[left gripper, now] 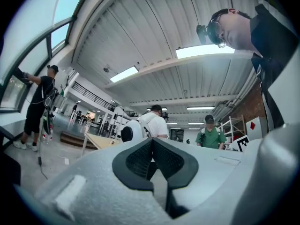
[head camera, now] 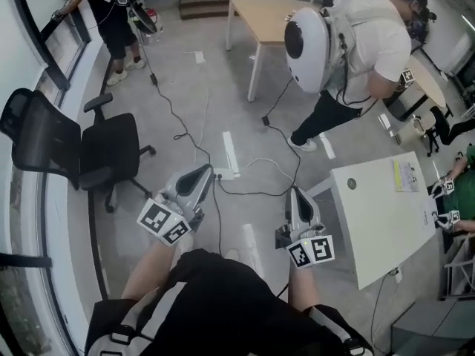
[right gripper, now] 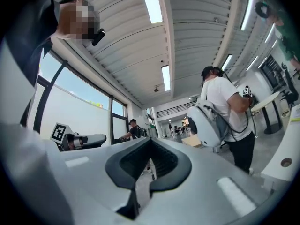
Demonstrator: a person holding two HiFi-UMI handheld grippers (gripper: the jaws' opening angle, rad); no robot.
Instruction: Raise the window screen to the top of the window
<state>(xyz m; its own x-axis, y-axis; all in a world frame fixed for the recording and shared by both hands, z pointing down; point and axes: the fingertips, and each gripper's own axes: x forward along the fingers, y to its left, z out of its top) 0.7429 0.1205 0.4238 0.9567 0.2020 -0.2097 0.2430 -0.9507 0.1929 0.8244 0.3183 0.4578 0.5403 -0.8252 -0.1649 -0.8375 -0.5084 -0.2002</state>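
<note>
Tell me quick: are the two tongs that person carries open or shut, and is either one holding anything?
Left tongs: shut, holding nothing.
Right tongs: shut, holding nothing.

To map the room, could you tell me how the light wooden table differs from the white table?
The light wooden table is tan, the white table white. The wooden table stands farther off, partly behind a person; the white table is near and carries a yellow-green sheet. Both tops are rectangular.
</note>
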